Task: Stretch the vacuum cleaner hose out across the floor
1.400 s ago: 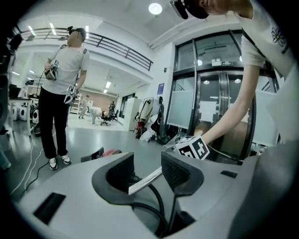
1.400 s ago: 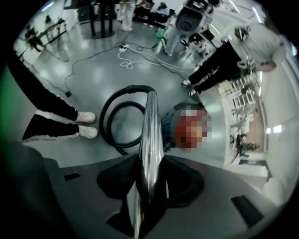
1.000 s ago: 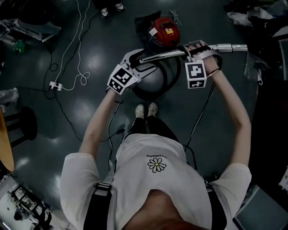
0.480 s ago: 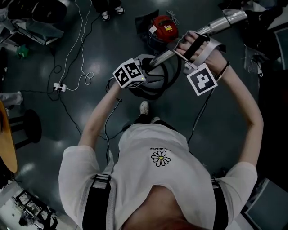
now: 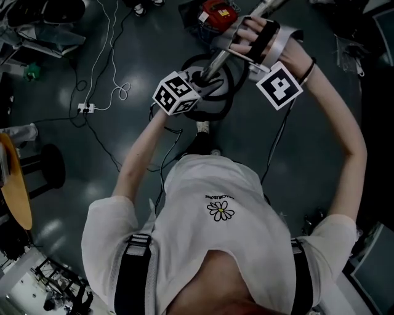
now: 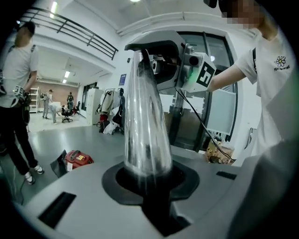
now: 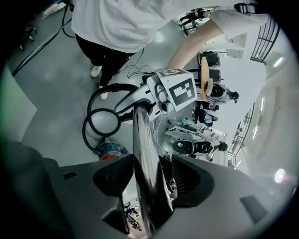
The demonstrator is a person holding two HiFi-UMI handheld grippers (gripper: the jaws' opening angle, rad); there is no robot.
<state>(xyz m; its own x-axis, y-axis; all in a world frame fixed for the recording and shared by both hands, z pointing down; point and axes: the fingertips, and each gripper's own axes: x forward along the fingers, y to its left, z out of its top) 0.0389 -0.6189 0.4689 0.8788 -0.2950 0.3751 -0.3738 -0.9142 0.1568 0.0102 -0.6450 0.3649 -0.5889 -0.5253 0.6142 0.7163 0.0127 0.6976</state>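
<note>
In the head view a shiny metal vacuum tube slants from the middle up to the top right. My left gripper is at its lower end and my right gripper higher up. The black hose lies coiled on the floor beneath them, with the red vacuum cleaner beyond. The left gripper has just been closing, and its jaws now clasp the tube. The right gripper has just been opening. The tube runs between its jaws with a gap on one side.
White cables and a power strip trail over the dark floor at the left. A black stool and a wooden disc stand at the left edge. My own shoe is just below the coil. A bystander stands close by.
The tube has swung from lying level across the view to slanting steeply up to the right. Both hands moved further away, and the left gripper came onto the tube's lower end.
</note>
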